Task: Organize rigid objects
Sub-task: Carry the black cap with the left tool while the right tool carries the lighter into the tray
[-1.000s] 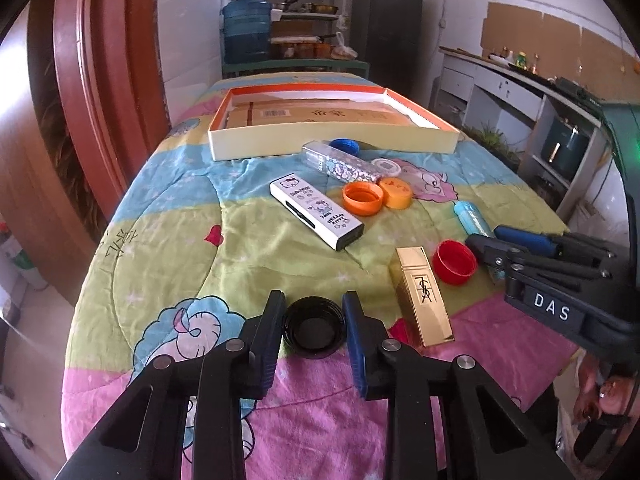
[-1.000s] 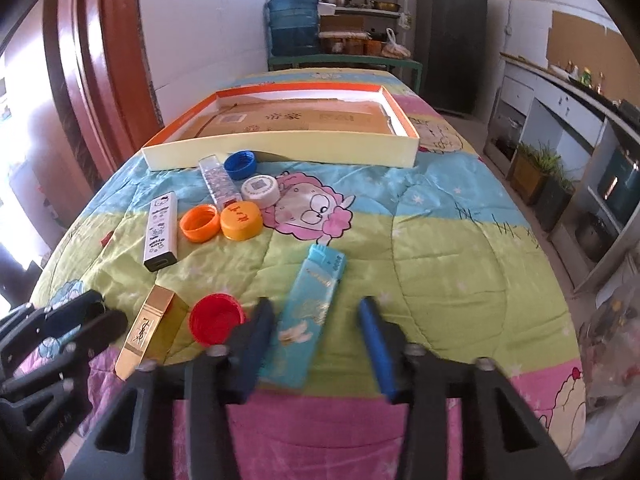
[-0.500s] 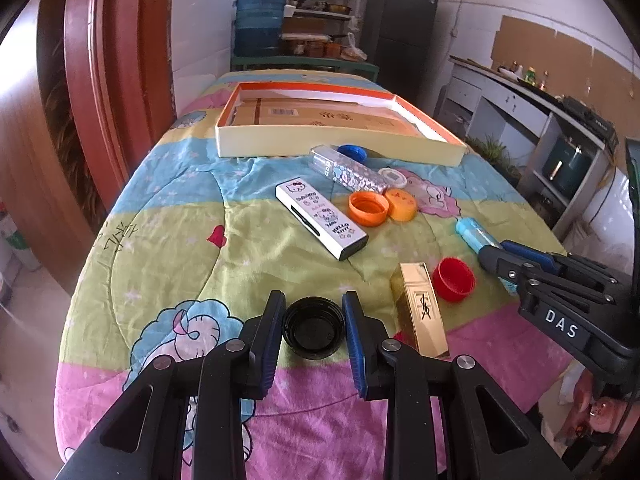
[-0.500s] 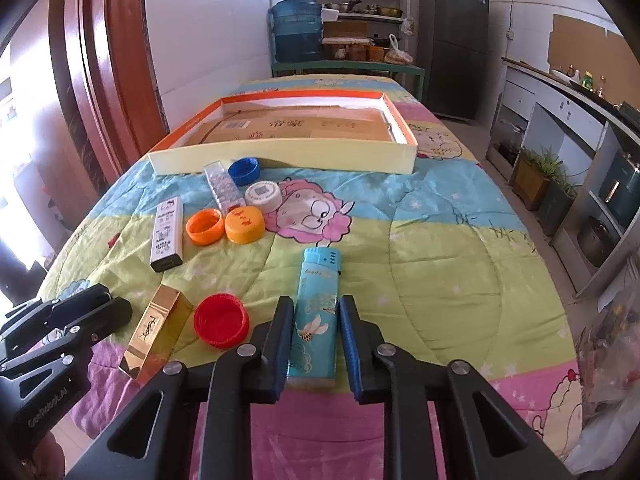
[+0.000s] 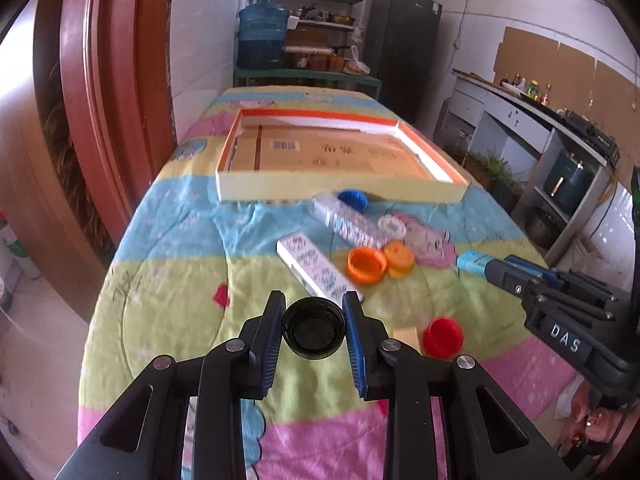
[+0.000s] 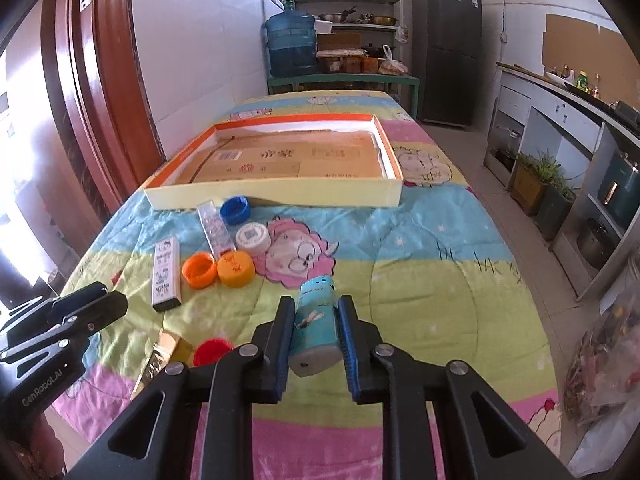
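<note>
Now both grippers are raised off the quilt [image 6: 420,248], the left gripper [image 5: 314,330] pinching a round black cap [image 5: 313,329], the right gripper [image 6: 316,330] clamped on a blue lighter [image 6: 316,320].

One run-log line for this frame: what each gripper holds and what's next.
left gripper: shut on black cap | right gripper: shut on blue lighter | both lifted off quilt | likely next: orange-rimmed tray
</note>
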